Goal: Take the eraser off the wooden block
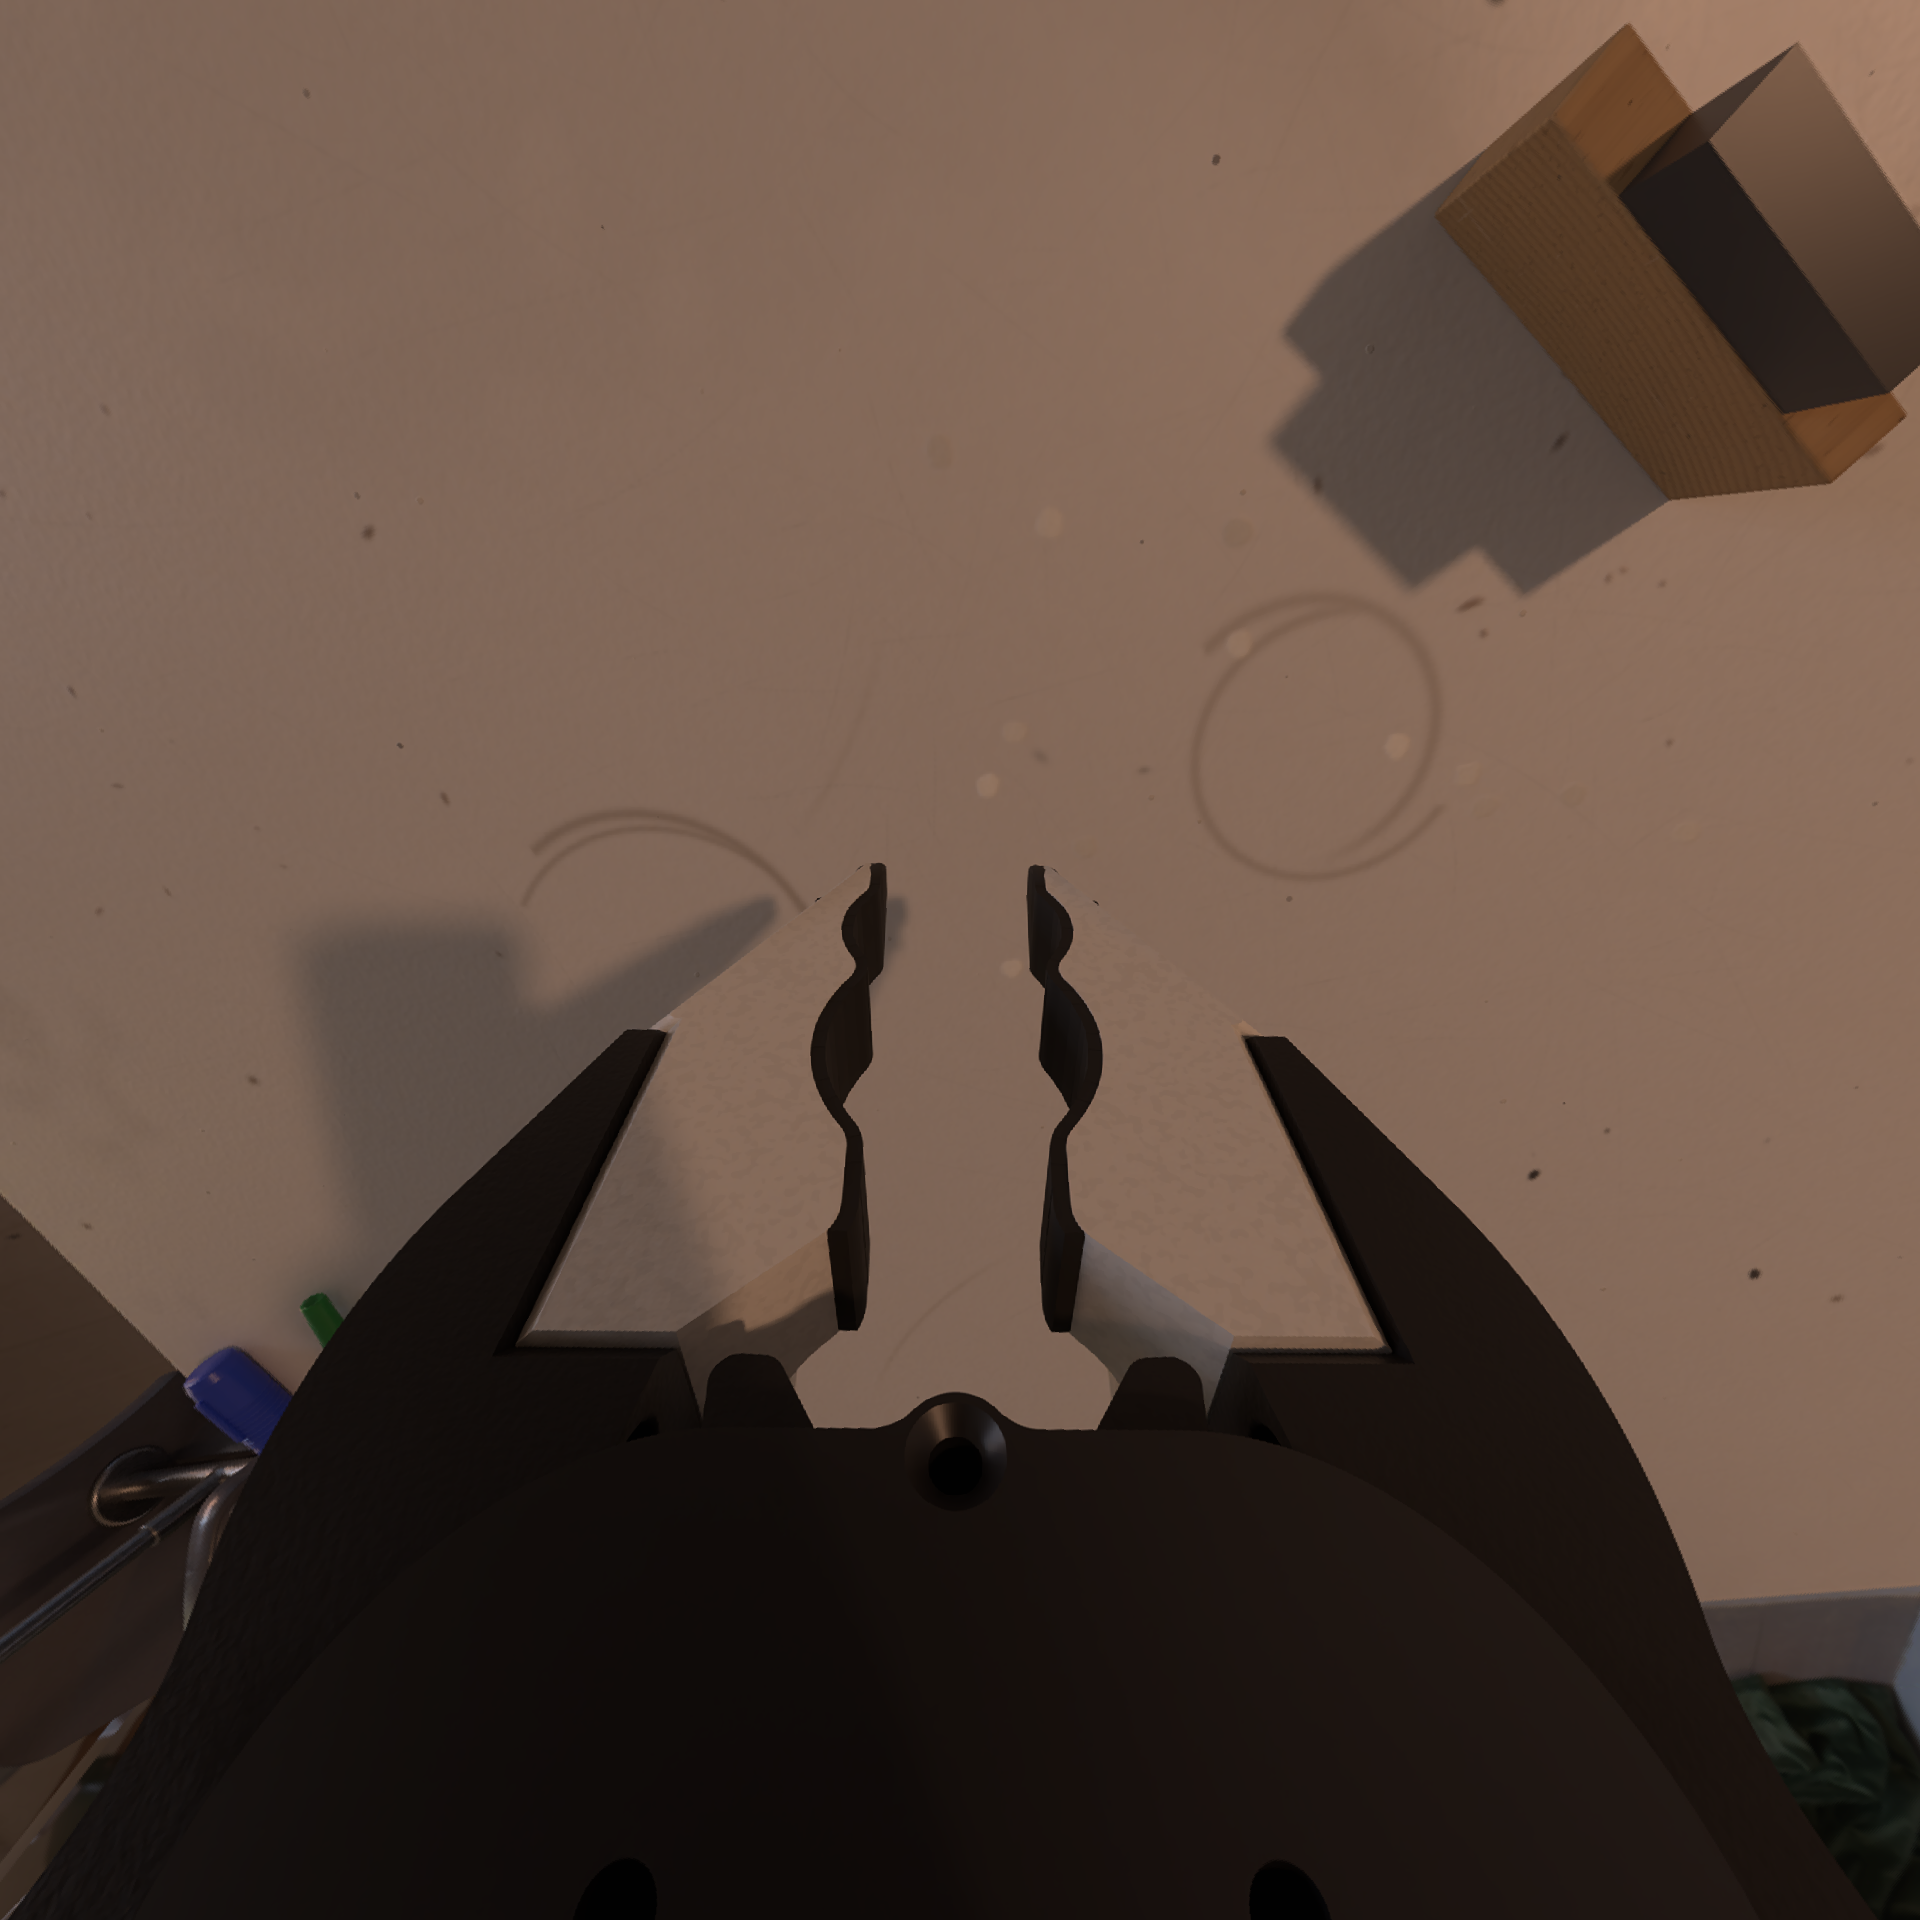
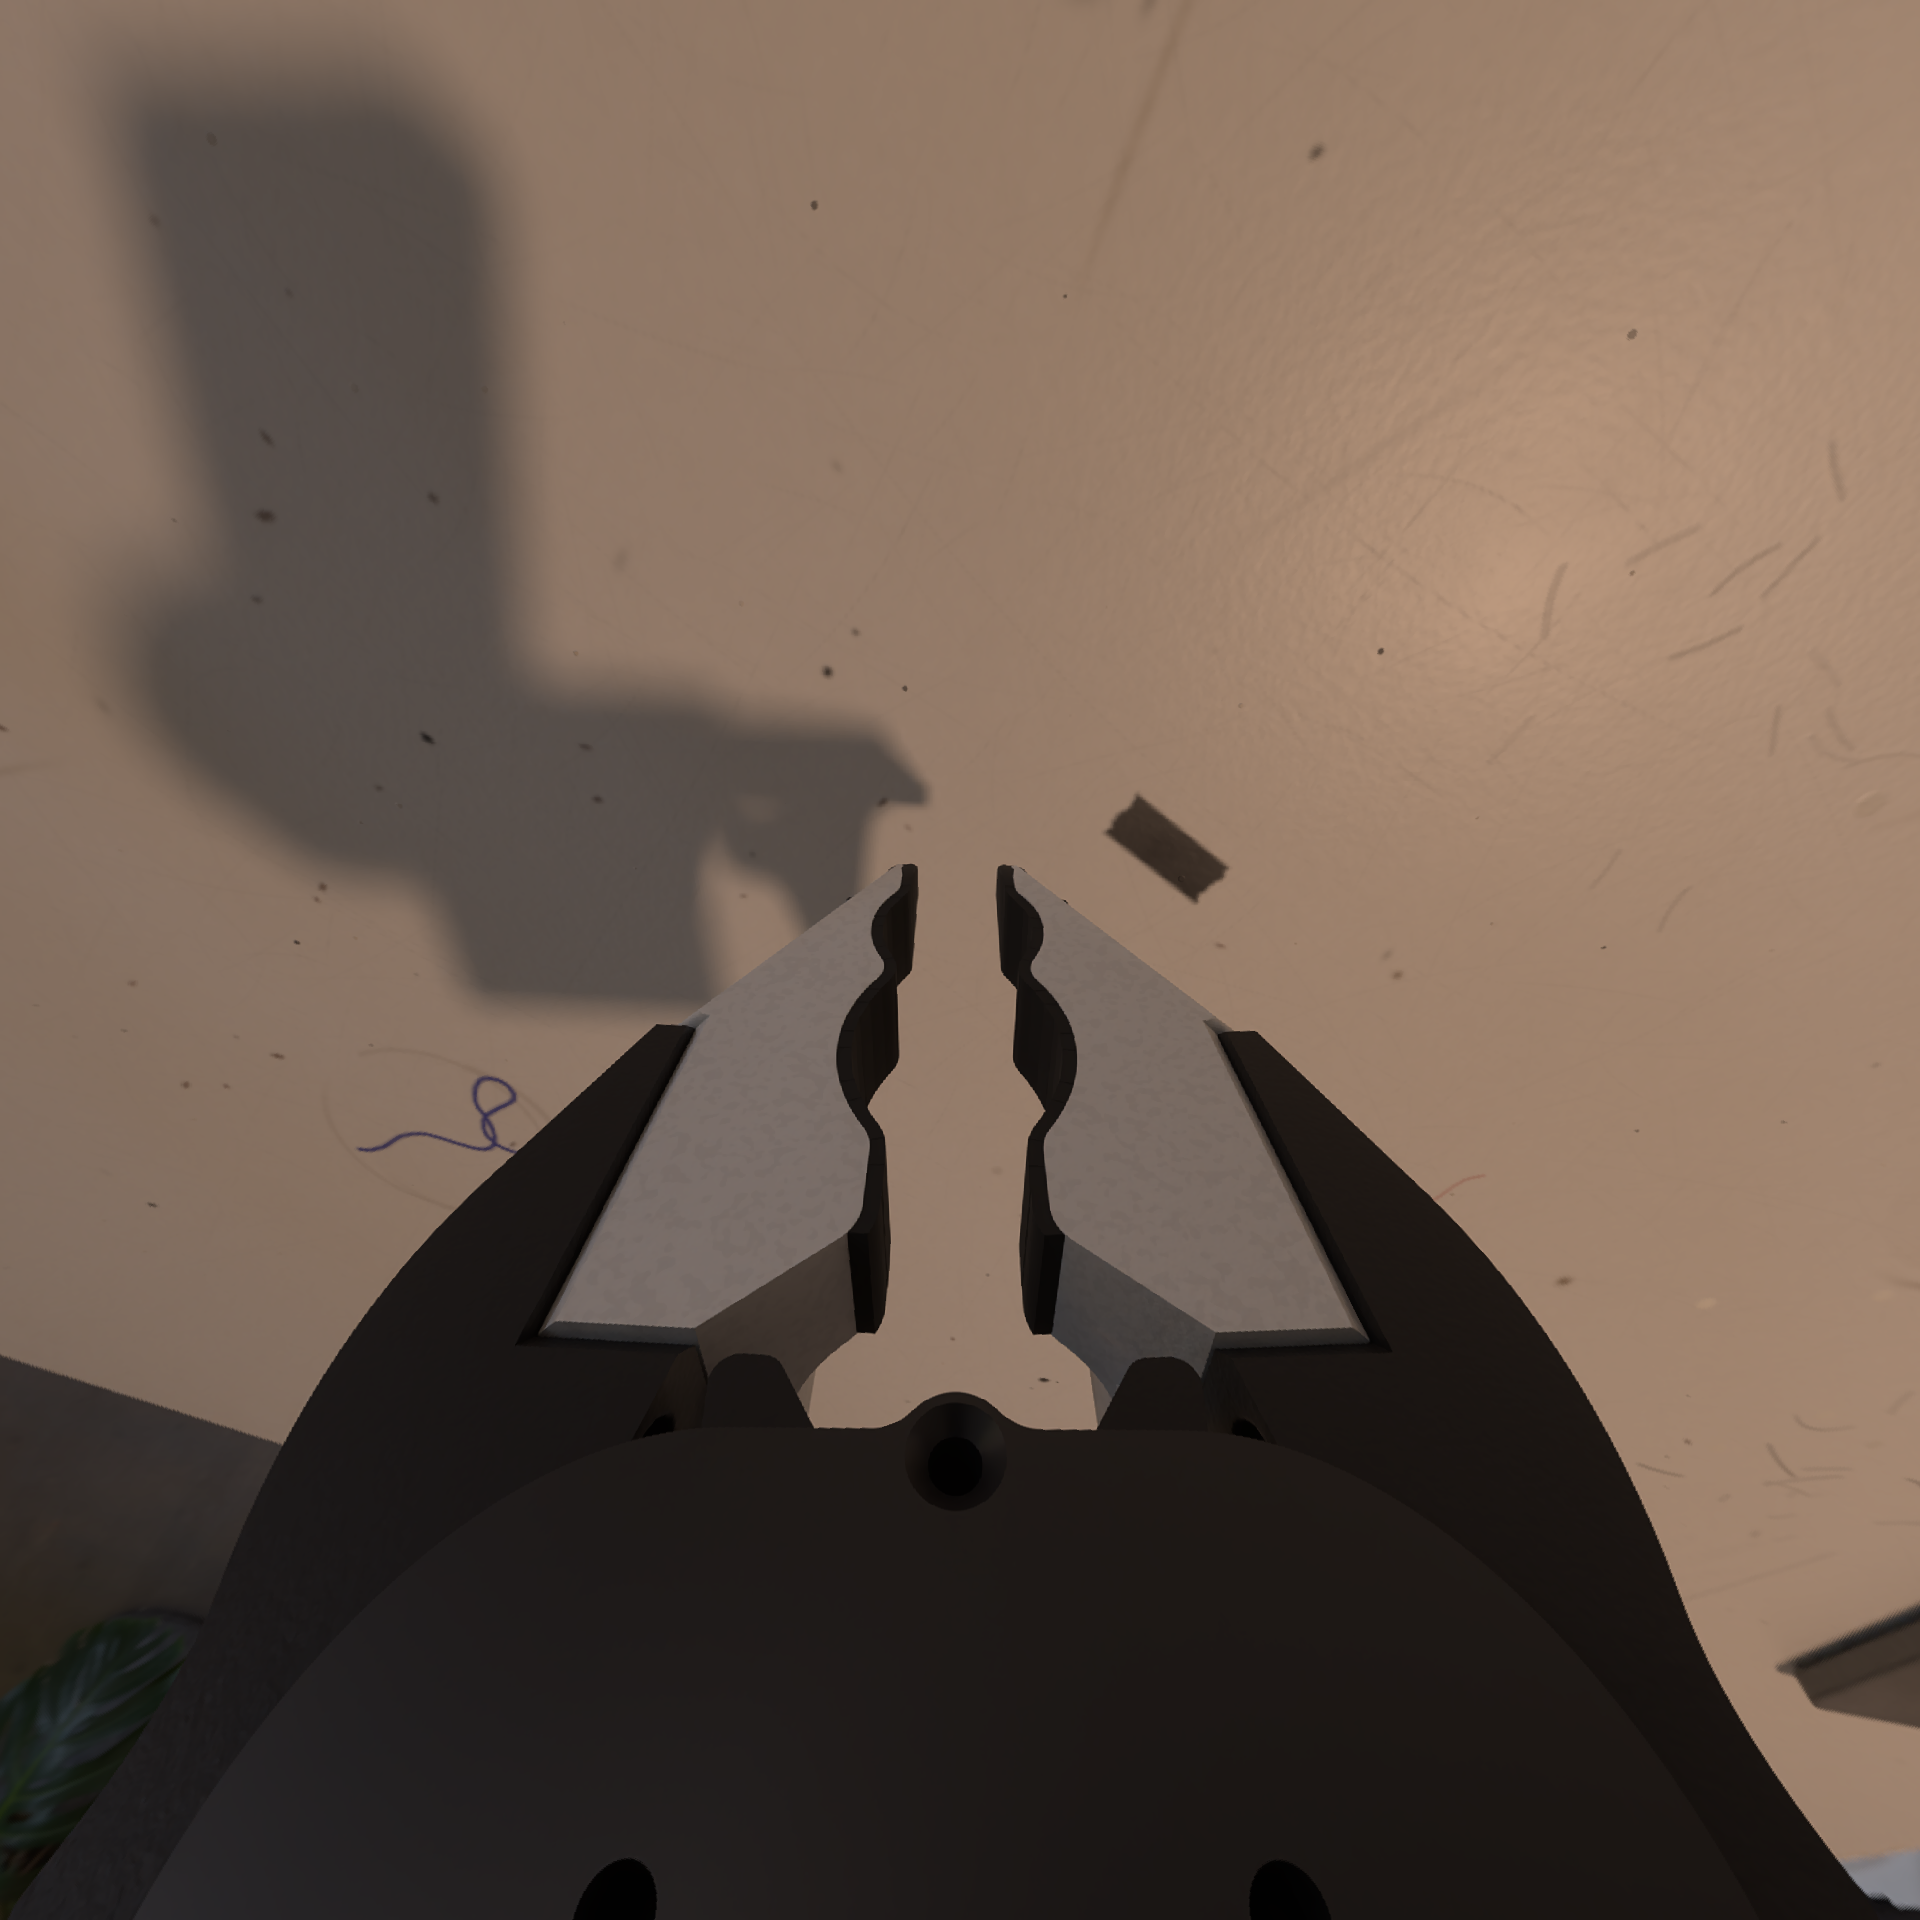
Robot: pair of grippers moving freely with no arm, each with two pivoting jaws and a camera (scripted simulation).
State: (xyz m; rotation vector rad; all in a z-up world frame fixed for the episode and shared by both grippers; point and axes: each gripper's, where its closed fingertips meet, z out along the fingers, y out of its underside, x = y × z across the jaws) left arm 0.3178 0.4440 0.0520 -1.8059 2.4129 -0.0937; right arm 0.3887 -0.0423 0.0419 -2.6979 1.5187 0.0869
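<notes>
A dark grey eraser (image 1: 1787, 249) lies on top of a light wooden block (image 1: 1621, 343) at the upper right of the left wrist view, on a beige tabletop. My left gripper (image 1: 956, 883) hovers above the table, below and left of the block and well apart from it, with a narrow gap between its jaws and nothing in them. My right gripper (image 2: 956, 883) is over bare tabletop, also with a narrow empty gap between its jaws. The block and eraser do not show in the right wrist view.
Pens with blue and green caps (image 1: 234, 1392) and metal items (image 1: 156, 1486) lie at the lower left of the left wrist view. A small dark strip (image 2: 1169, 847) lies on the table by the right gripper. A green leaf (image 2: 83, 1704) and a grey edge (image 2: 1860, 1673) show at the lower corners.
</notes>
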